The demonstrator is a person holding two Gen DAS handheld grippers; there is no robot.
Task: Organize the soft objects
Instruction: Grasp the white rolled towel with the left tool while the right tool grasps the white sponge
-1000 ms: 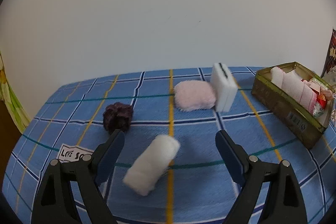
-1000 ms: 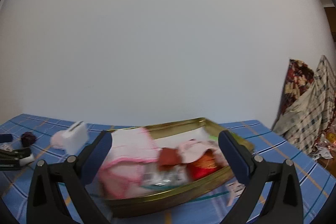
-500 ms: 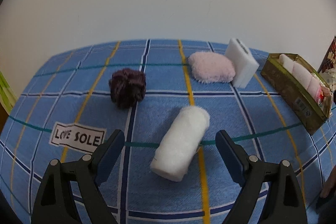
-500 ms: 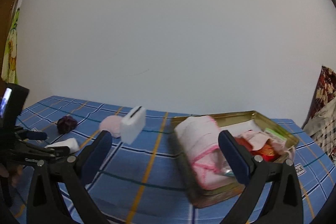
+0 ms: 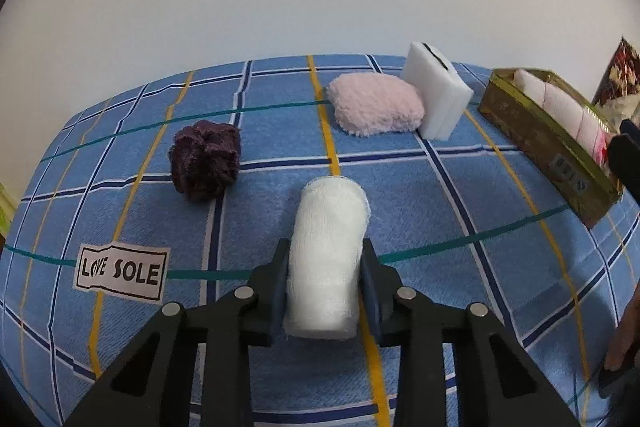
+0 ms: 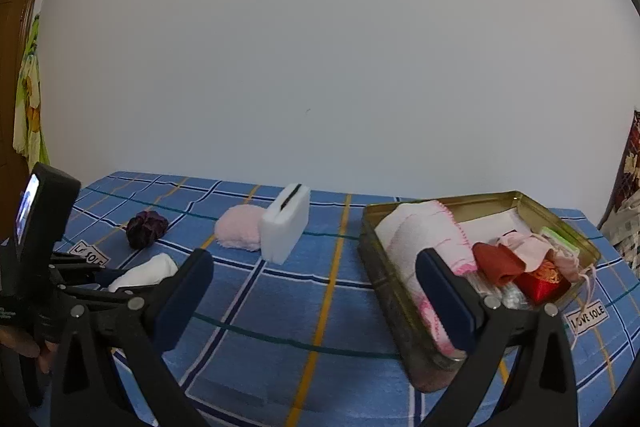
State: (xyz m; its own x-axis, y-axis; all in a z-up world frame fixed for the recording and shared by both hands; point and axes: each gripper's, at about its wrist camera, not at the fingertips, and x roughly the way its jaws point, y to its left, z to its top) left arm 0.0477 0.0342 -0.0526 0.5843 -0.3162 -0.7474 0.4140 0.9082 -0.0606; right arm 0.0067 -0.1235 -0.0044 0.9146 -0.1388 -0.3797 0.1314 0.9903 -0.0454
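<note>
The left gripper [image 5: 325,291] jaws are closing on the rolled white towel [image 5: 328,255], its long axis pointing toward twelve o'clock on the table [image 5: 460,187]. The right gripper [image 6: 314,297] hangs released; the gold tin [image 5: 548,147] lies at two o'clock.

Both tongs [image 5: 325,291] [image 6: 314,297]: black frames, silver screws, dark-blue pads (poss. rubber); left carries small screen.

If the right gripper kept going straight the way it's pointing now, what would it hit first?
Probably the blue checked cloth ahead of the open right gripper; past that, the white sponge block stands slightly left of its line. Depth is unclear.
</note>
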